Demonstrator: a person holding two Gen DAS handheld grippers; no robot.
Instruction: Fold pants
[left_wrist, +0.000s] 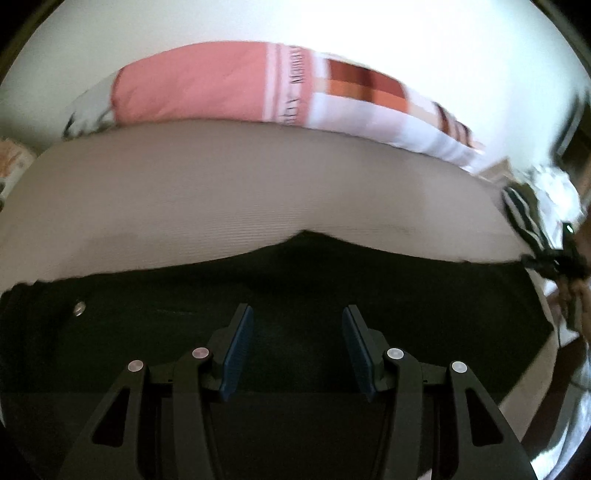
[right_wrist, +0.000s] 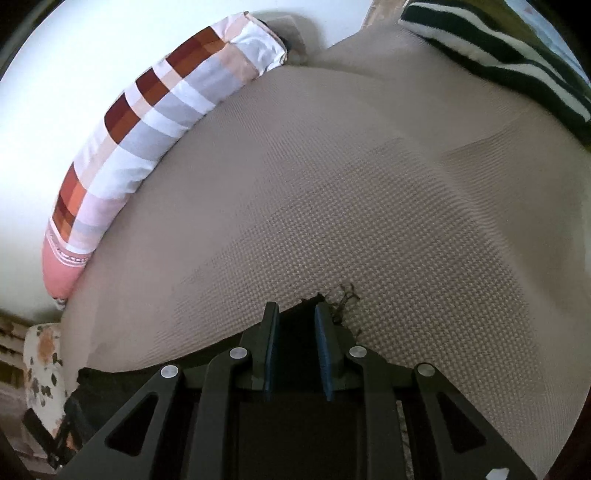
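Pants (left_wrist: 295, 295) of dark fabric lie spread on a bed covered with a beige textured bedspread (right_wrist: 332, 192). In the left wrist view the garment fills the lower part, its long axis running side to side, with a metal button (left_wrist: 79, 307) near its left end; both ends are cut off by the frame, and the picture is blurred, so folds and seams are hard to make out. The left hand-held gripper (left_wrist: 297, 325) hangs over the dark cloth with its blue-padded fingers spread wide apart, grasping nothing. In the right wrist view only a corner of the pants (right_wrist: 303, 306) shows, the rest hidden beneath the tool body; frayed threads (right_wrist: 345, 295) trail from that corner onto the bedspread. The right hand-held gripper (right_wrist: 296, 317) has its fingers drawn close around the frayed corner, and dark cloth fills the gap between them, though whether the pads actually pinch it cannot be told. Beyond the pants, along the far edge of the bedspread against a white wall, lies a pink and checked pillow (right_wrist: 147, 122). A black-and-white striped cloth (right_wrist: 498, 55) lies on the bed well away from the pants, to the far right. A floral cushion (right_wrist: 42, 369) sits off the bed's near left corner.
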